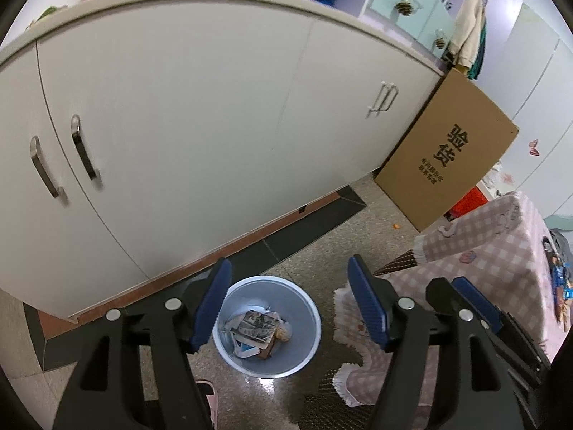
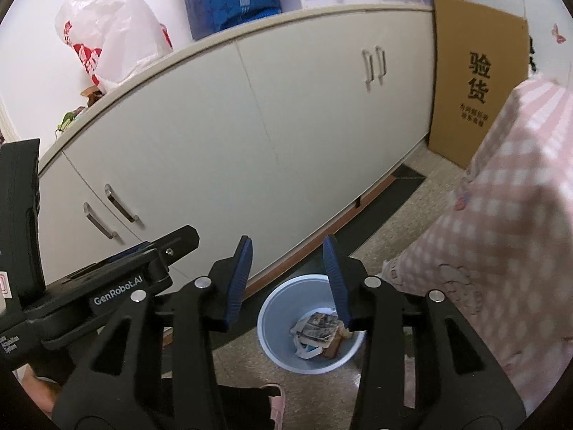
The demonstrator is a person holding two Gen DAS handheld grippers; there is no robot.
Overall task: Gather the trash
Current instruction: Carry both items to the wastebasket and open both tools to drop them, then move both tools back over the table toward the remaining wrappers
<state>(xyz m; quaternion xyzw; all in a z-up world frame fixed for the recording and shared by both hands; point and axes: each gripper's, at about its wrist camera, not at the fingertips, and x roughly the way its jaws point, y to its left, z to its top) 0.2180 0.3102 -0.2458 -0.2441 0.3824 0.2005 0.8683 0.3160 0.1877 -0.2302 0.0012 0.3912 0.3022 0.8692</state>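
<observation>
Your left gripper (image 1: pixel 288 299) hangs above the floor with its blue pads spread wide, nothing between them. Your right gripper (image 2: pixel 288 279) is likewise parted and empty; it also shows at 3 o'clock of the left one in the left wrist view (image 1: pixel 462 308).

The bin (image 1: pixel 308 304), pale blue and round, stands on the speckled floor (image 1: pixel 322 251) directly below both tools, at 6 o'clock of centre in each view. In the right wrist view the bin (image 2: pixel 279 319) sits just right of the gap between the pads, its right rim partly hidden behind the right pad.

Trash (image 1: pixel 259 329) lies inside the bin: crumpled printed paper, white scraps, a brownish lump at its right. Same heap in the right wrist view (image 2: pixel 317 333).

The white cabinet (image 1: pixel 186 100) runs at 12 o'clock of the bin, door handles at 9 and 2 o'clock. A cardboard box (image 1: pixel 447 150) leans at the cabinet's right end. Pink checked cloth (image 1: pixel 494 251) hangs at 3 o'clock, near the bin. A pink slipper (image 1: pixel 209 399) shows at 7 o'clock of the bin.

On the cabinet top: a white plastic bag (image 2: pixel 111 28) at 10 o'clock, a blue bag (image 2: pixel 232 0) at 12.
</observation>
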